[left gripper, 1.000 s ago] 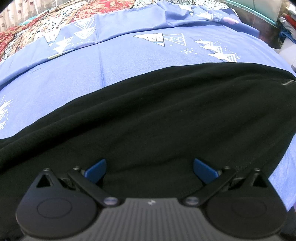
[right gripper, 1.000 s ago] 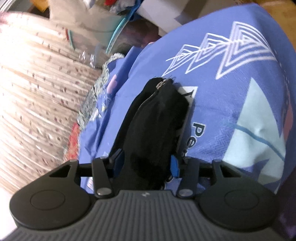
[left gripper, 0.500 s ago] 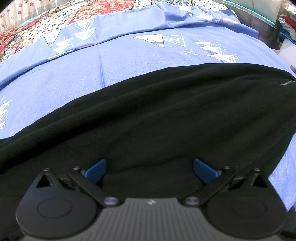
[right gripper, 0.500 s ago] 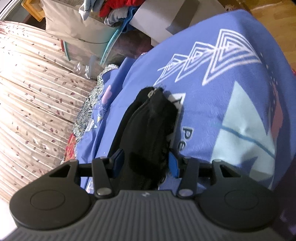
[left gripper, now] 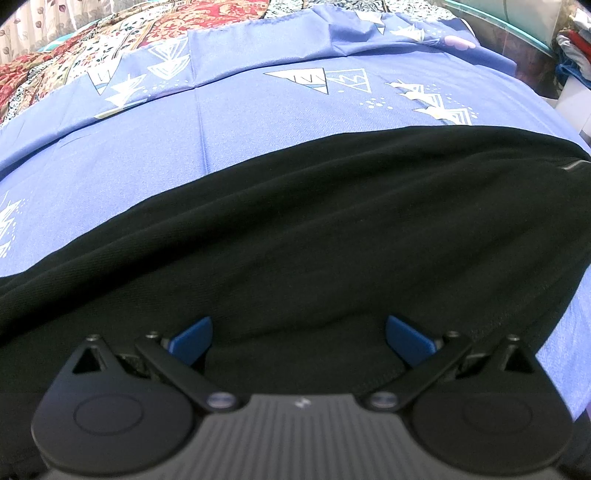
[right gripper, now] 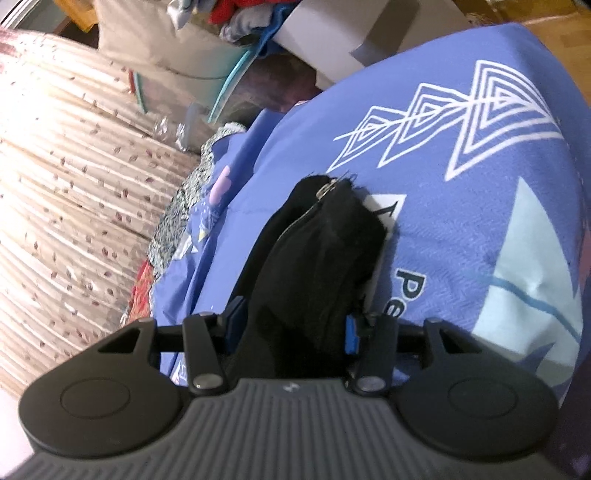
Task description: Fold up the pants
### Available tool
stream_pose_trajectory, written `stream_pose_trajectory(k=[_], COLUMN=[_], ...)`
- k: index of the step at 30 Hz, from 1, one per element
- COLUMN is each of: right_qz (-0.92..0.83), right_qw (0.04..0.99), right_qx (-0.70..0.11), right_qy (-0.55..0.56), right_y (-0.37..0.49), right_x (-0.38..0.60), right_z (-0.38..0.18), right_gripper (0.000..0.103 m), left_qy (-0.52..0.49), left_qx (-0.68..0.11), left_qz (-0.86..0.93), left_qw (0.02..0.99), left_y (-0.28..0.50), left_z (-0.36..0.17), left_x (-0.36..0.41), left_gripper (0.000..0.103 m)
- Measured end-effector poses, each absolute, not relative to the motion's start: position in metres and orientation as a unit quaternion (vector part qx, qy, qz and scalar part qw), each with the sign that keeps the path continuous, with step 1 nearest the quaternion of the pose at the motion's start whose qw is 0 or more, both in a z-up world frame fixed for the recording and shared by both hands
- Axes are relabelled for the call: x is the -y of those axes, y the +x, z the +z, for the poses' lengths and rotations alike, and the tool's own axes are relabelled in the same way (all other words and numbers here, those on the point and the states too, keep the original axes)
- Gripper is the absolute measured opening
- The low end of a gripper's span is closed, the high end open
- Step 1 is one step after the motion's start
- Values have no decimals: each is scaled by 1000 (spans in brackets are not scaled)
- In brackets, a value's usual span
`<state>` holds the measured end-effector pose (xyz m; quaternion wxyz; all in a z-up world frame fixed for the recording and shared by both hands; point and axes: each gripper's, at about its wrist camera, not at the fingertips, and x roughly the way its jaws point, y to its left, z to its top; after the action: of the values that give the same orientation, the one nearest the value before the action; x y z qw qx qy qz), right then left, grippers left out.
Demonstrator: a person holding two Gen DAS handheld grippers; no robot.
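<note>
Black pants point(left gripper: 314, 236) lie spread across the blue patterned bedsheet point(left gripper: 258, 110), filling the lower half of the left wrist view. My left gripper point(left gripper: 299, 338) is open, its blue pads wide apart with the black fabric lying between them. In the right wrist view my right gripper point(right gripper: 291, 326) is shut on a bunched end of the pants point(right gripper: 317, 251), with a zipper point(right gripper: 325, 190) showing at the far tip. The bunch hangs just above the sheet point(right gripper: 480, 221).
A red patterned quilt point(left gripper: 110, 48) lies beyond the sheet's far edge. A beige curtain point(right gripper: 66, 206) hangs at the left of the right wrist view. A box with piled clothes point(right gripper: 240, 22) and a teal-rimmed container point(right gripper: 229, 85) stand past the bed's end.
The right gripper has tilted and shifted slightly with the pants still held in it. The left gripper has not moved.
</note>
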<state>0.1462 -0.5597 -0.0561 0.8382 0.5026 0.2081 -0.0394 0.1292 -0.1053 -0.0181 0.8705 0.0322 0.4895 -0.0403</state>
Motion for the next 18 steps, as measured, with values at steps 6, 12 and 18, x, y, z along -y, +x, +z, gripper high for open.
stream_pose_trajectory(k=[6,12,18], right_qz=[-42,-41,37], right_qw=[845,873,953], right_qx=[-235,-230,-195], right_qy=[479,429,227], right_y=[168,162,147], right_x=[555,539,482], right_z=[-49,-27,26], right_gripper=[28,19,19], left_qy=[31,-1,-64], left_qx=[-489,-472,-430], left_qz=[-42,-41,-23], left_qw=[871,881,900], left_y=[129,124,114], left_z=[-17,-3,28], left_x=[105,91,53], left_gripper=[103,90,92])
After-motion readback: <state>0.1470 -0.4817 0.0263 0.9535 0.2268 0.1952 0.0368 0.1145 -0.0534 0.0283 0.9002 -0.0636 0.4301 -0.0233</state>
